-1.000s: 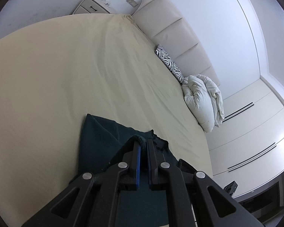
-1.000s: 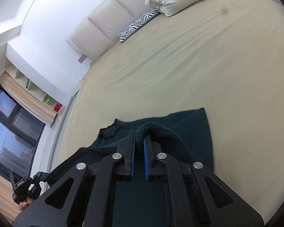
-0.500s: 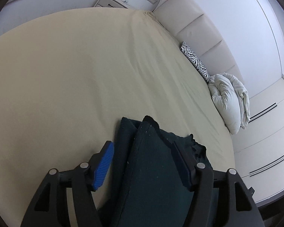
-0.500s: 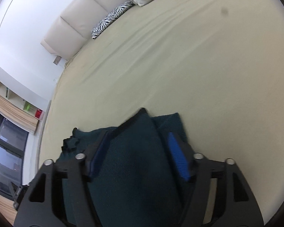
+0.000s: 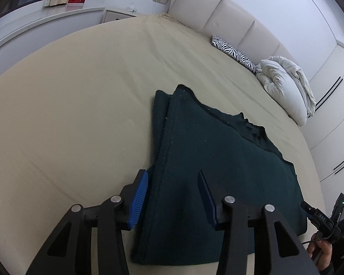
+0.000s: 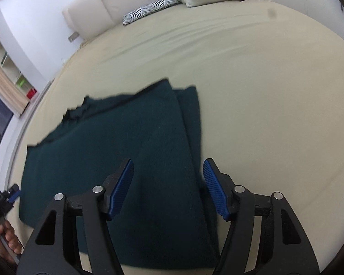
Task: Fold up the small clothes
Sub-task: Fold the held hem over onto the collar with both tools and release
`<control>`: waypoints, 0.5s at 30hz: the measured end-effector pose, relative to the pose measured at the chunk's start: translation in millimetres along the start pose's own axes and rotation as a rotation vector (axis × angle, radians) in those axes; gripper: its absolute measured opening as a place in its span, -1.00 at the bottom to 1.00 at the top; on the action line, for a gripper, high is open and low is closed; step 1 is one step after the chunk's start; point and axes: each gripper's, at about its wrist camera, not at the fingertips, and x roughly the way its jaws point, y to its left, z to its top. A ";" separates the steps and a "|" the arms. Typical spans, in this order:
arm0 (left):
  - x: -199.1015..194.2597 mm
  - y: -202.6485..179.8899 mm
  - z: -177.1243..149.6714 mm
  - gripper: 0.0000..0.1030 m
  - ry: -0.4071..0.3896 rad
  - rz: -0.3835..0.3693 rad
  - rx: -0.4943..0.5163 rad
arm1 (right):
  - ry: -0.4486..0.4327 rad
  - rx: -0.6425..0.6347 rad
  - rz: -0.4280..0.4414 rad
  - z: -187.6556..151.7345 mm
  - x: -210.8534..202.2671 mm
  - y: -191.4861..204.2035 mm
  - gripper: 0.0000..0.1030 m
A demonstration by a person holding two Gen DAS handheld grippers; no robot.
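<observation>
In the left wrist view, the left gripper [image 5: 173, 183] is seen at the bottom of the frame with jaws spread wide, empty, above a dark green garment [image 5: 217, 171] laid folded on the bed [image 5: 80, 91]. In the right wrist view, the right gripper [image 6: 168, 174] is likewise held open over the garment [image 6: 126, 149] at lower centre.

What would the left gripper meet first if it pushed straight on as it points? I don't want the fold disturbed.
Probably the dark green garment: it lies folded on the bed directly ahead of the open left gripper. How high the fingers hover above it is unclear.
</observation>
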 end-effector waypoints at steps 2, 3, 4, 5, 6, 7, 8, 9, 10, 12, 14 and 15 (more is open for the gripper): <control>-2.5 7.1 -4.9 -0.07 0.005 0.008 -0.017 | -0.007 -0.029 -0.022 -11.1 -5.4 0.7 0.07; -4.7 9.3 -7.4 -0.07 0.002 0.012 -0.017 | -0.009 -0.024 -0.020 -13.7 -7.4 0.1 0.03; -7.3 10.3 -10.0 -0.07 -0.004 0.017 -0.012 | -0.015 -0.013 -0.012 -18.8 -14.9 -6.7 0.00; -10.6 11.2 -13.3 -0.09 -0.010 0.021 -0.006 | -0.030 -0.001 -0.016 -20.9 -19.8 -8.5 -0.05; -13.5 10.9 -16.5 -0.11 -0.017 0.025 0.005 | -0.047 0.006 -0.023 -22.6 -23.8 -9.6 -0.14; -15.0 10.0 -19.1 -0.13 -0.022 0.029 0.017 | -0.062 0.012 -0.022 -25.6 -26.8 -10.3 -0.18; -16.3 8.3 -22.1 -0.16 -0.025 0.035 0.032 | -0.067 0.017 -0.019 -28.4 -28.5 -11.8 -0.25; -16.5 6.6 -24.6 -0.19 -0.024 0.040 0.045 | -0.060 0.019 -0.022 -32.0 -30.0 -12.3 -0.32; -15.6 6.1 -27.7 -0.24 -0.017 0.043 0.053 | -0.044 0.019 -0.029 -34.7 -29.1 -13.2 -0.33; -13.2 8.2 -31.9 -0.36 -0.002 0.043 0.051 | -0.027 0.018 -0.031 -40.3 -27.3 -15.3 -0.33; -12.3 12.7 -33.8 -0.52 -0.001 0.048 0.044 | -0.035 0.011 -0.037 -43.2 -28.9 -15.5 -0.34; -12.5 14.3 -32.8 -0.56 -0.001 0.050 0.041 | -0.042 0.008 -0.038 -45.1 -31.3 -15.9 -0.41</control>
